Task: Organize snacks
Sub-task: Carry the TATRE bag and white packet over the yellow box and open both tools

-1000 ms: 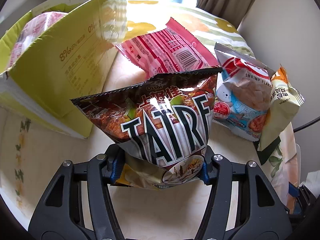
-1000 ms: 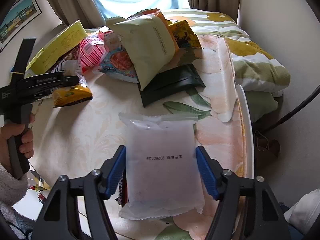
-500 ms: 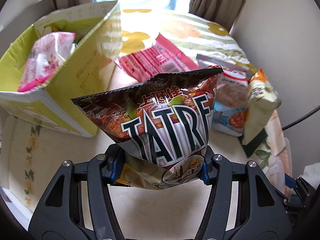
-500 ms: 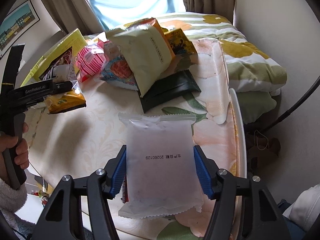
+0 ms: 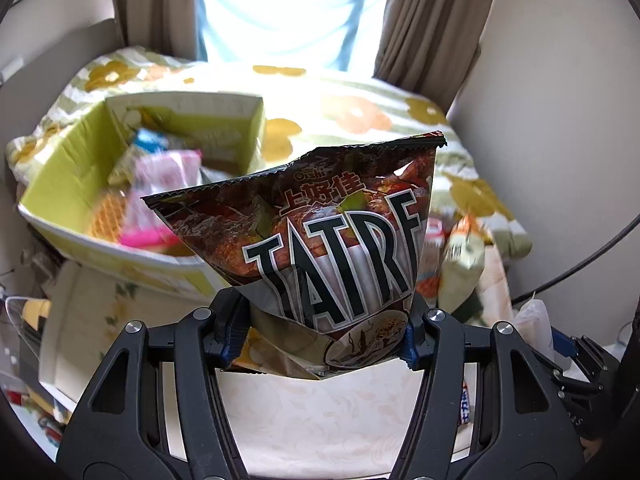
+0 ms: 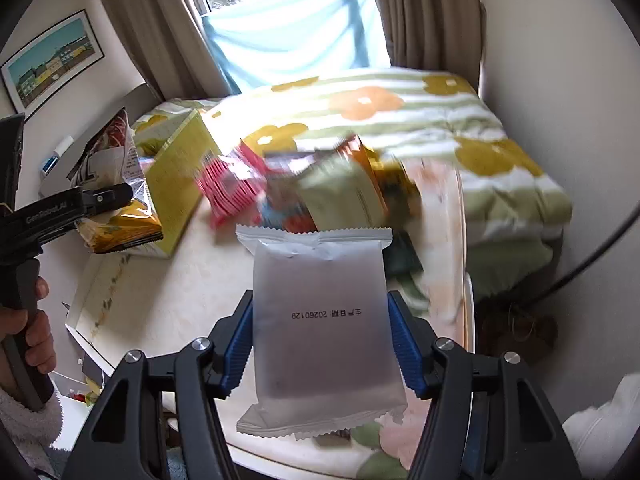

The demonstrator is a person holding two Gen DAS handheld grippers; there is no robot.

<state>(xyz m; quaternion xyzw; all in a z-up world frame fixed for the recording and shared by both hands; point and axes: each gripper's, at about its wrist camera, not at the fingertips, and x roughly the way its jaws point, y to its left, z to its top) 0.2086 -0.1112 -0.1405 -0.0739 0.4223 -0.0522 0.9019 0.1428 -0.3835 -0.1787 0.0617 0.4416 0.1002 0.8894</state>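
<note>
My left gripper is shut on a dark chip bag and holds it in the air, just right of the open yellow-green box. The box holds several snack packs, among them a pink one. In the right wrist view the left gripper and its chip bag show beside the box. My right gripper is shut on a white frosted packet, held above the table. A pile of snack bags lies on the table behind it.
The round table has a cream floral cloth. A bed with a flowered quilt stands behind it, against the window curtains. A black cable hangs at the right by the wall. Loose bags lie right of the chip bag.
Both grippers have risen with their packets. The left one now looks down into the open box instead of at its side; the right one has lifted and tilted toward the bed.
</note>
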